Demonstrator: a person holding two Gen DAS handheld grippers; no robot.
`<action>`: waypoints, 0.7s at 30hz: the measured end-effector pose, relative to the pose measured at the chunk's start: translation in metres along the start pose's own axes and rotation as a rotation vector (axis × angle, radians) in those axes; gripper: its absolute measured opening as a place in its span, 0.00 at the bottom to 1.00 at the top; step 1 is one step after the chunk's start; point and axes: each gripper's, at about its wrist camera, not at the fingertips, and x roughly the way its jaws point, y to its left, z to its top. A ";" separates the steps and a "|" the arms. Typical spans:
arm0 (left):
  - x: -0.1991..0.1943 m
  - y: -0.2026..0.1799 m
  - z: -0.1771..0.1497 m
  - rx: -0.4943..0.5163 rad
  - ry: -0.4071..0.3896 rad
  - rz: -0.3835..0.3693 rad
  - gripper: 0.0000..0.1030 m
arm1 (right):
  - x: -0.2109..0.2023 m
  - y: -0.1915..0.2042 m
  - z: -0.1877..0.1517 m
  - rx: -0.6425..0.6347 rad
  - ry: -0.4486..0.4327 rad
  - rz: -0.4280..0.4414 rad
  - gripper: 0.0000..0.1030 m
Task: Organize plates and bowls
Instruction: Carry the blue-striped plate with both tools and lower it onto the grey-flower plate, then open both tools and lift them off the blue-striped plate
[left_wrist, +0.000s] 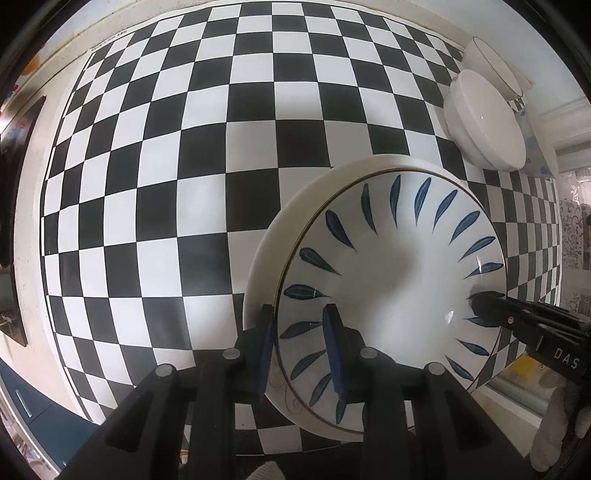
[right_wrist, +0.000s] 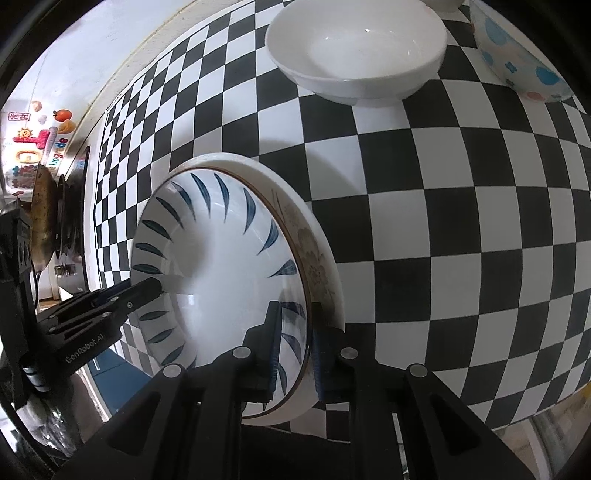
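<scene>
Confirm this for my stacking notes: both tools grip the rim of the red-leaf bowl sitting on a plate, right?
Not quite: the leaf bowl is blue-patterned, not red, as the left wrist view shows. The left tool and right tool do grip its rim, above the plate.

Looking straight down on a checkered cloth (left_wrist: 155, 177), black and white squares all across. The left gripper (left_wrist: 301, 343) is clamped on the near rim of a bowl with blue leaf strokes (left_wrist: 391, 266), one blue pad (left_wrist: 266, 354) outside the wall, the other inside. That bowl sits inside a larger white dish (left_wrist: 273, 236), whose rim shows as a crescent on the left. Across the bowl, the right gripper (left_wrist: 484, 301) comes in from the right edge, its black tip on the far rim. Up in the top right corner, a white bowl (left_wrist: 484, 122), and another bowl (left_wrist: 491, 66) just behind it, touching.
</scene>
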 end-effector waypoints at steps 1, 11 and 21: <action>0.000 -0.001 -0.001 0.002 0.001 0.005 0.24 | 0.000 -0.001 0.001 0.005 0.004 0.001 0.16; -0.001 -0.009 -0.010 -0.008 -0.006 0.006 0.37 | -0.001 0.014 -0.004 -0.037 0.030 -0.072 0.25; -0.012 -0.028 -0.024 -0.009 -0.071 0.055 0.81 | -0.025 0.038 -0.011 -0.098 -0.074 -0.210 0.69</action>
